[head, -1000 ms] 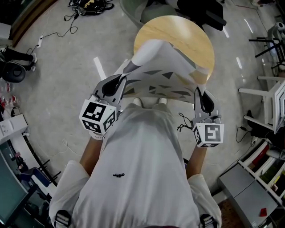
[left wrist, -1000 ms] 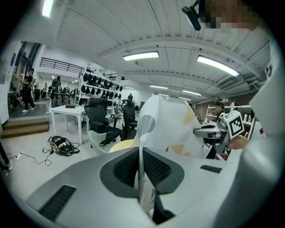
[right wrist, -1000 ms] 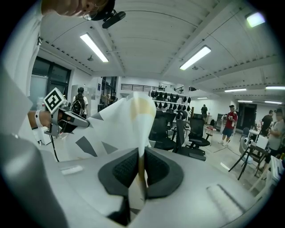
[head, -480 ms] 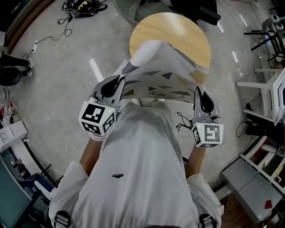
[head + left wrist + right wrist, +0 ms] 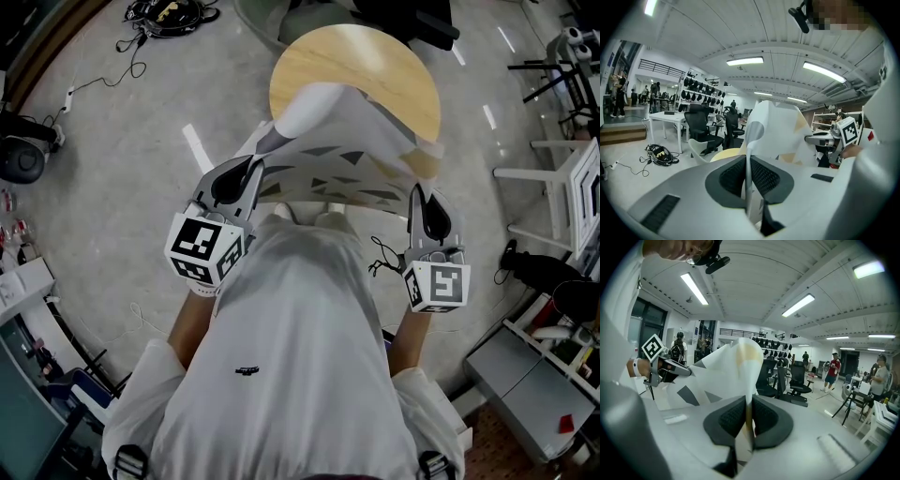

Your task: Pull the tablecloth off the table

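The tablecloth (image 5: 342,141), white with grey and tan triangular patches, occupies the centre of the head view. Its far part is draped over the near half of the round wooden table (image 5: 375,61) at upper centre, whose far half shows bare wood. Its near edge is raised off the tabletop and spans left to right across the frame between the two tools. The left gripper (image 5: 248,176), at centre left, has its jaws pressed together on the cloth's near left corner; its own view shows a thin fold of fabric pinched between the dark pads. The right gripper (image 5: 418,199), at centre right, is likewise clamped on the near right corner, a fold of fabric rising from between its pads. The held edge therefore runs crosswise, while the body of the cloth extends away from both sets of jaws toward the top of the frame. Neither hand is clearly nearer the table; the left sits only slightly higher in the picture. Judged from this layout, the remaining cloth would come free by drawing both corners together toward the lower edge of the frame, where the person's white shirt (image 5: 300,347) fills the foreground. Uneven pulling would likely skew the cloth sideways. Grey floor (image 5: 122,187) surrounds the table.
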A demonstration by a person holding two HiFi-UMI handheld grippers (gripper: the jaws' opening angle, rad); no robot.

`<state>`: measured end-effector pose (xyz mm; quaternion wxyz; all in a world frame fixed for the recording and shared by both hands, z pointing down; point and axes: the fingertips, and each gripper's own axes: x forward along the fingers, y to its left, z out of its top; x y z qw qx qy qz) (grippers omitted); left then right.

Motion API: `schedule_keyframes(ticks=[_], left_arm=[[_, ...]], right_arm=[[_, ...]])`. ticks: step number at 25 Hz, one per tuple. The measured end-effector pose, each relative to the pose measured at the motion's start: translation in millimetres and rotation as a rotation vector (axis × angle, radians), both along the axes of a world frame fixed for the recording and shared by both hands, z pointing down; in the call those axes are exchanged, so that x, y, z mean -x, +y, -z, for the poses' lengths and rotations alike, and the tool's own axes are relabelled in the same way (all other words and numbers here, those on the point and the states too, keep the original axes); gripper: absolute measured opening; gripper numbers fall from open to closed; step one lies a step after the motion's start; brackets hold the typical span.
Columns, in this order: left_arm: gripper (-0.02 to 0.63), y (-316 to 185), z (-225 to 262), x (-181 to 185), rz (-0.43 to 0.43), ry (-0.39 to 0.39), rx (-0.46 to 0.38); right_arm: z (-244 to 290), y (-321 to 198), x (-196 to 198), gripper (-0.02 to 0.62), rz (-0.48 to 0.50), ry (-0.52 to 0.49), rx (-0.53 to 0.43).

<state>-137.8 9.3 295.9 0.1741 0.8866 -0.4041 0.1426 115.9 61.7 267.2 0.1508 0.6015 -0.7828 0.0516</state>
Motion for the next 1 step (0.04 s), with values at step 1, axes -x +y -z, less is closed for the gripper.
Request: schedule_keyframes(ticks=[1], left_arm=[[0.028,0.7,-0.1,0.0,0.0,0.001,0.001]], right_arm=[[0.2,0.9,0.4,0.029,0.0,0.001,0.0]])
